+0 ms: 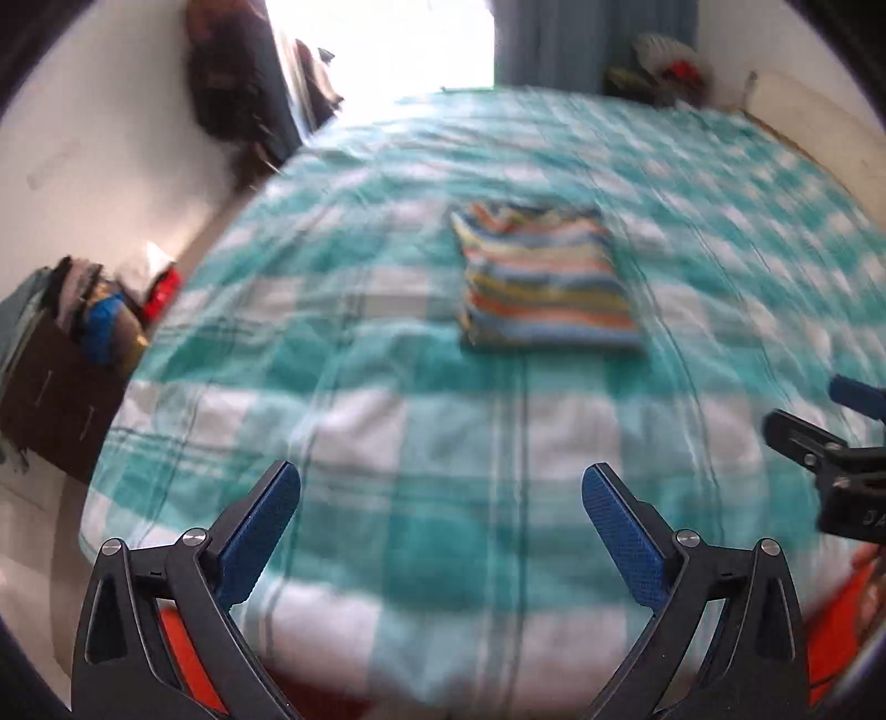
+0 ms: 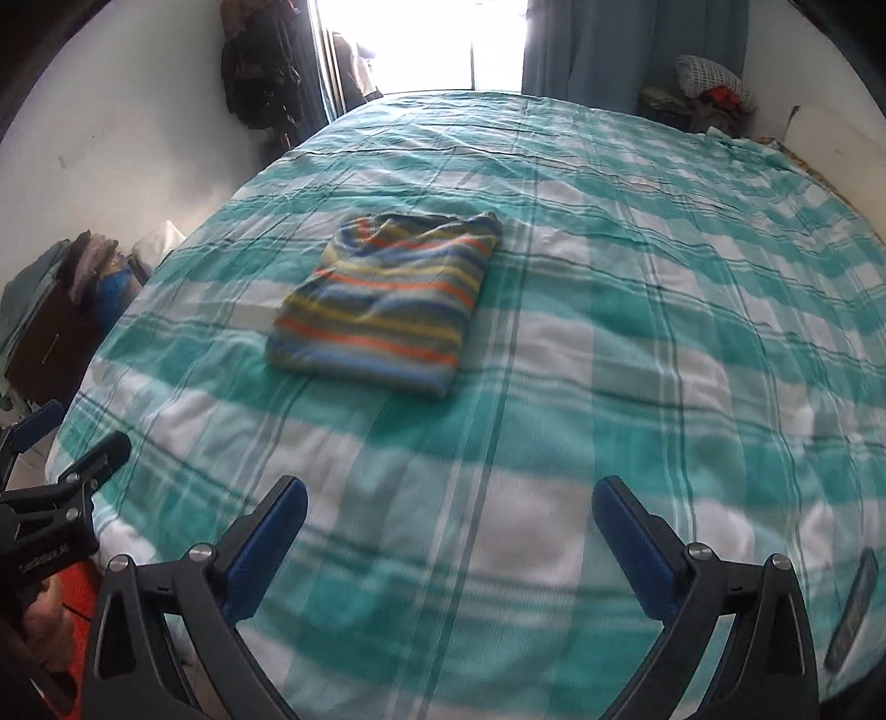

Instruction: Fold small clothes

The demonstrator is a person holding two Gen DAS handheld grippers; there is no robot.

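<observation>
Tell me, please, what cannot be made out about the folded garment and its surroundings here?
- Striped garment: its kind and underside, hidden by its own folds, both views.
- Flat dark object: unidentifiable, smeared at the right wrist view's rim.
- Bedside clutter: motion-blurred, left wrist view.

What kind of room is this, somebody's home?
Most likely a bedroom in a home: a large bed with a teal checked cover fills the view, a folded striped top lies on it, and curtains hang by a bright window.
</observation>
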